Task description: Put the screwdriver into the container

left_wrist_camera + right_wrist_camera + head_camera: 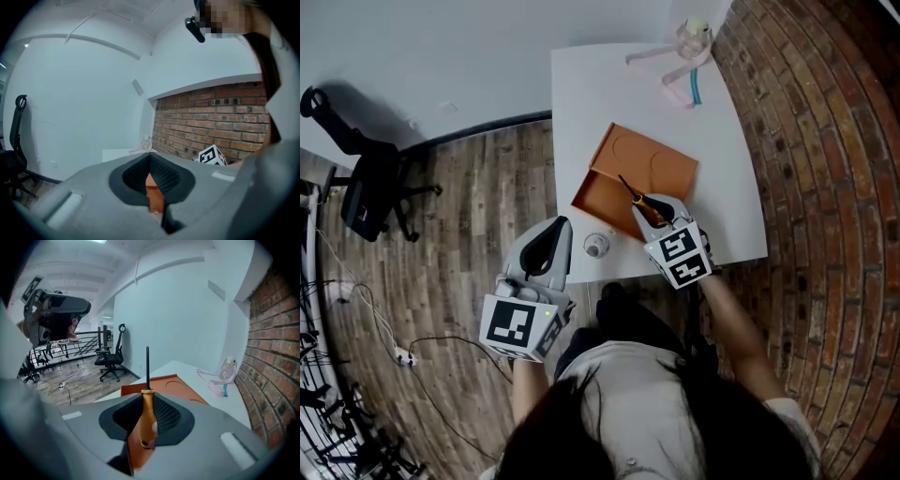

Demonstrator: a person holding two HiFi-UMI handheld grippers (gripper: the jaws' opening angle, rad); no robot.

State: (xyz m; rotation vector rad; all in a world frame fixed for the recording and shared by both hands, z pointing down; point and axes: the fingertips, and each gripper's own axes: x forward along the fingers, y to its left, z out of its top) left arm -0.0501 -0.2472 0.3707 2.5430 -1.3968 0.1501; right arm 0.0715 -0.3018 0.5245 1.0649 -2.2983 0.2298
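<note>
Between right gripper (150,403) jaws: screwdriver (146,420) handle, clamped.

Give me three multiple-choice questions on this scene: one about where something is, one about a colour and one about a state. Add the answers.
1. Where does the container sit?
A. On the white table
B. On the wood floor
C. On the office chair

2. What colour is the handle of the screwdriver?
A. Blue
B. Orange
C. Green

3. How does the right gripper stand?
A. Open and empty
B. Shut on the screwdriver
C. Shut on a cup

Answers:
1 A: the head view shows it lying on the tabletop.
2 B: the right gripper view shows an orange handle.
3 B: its jaws clamp the handle, and the dark shaft sticks out beyond them.
</note>
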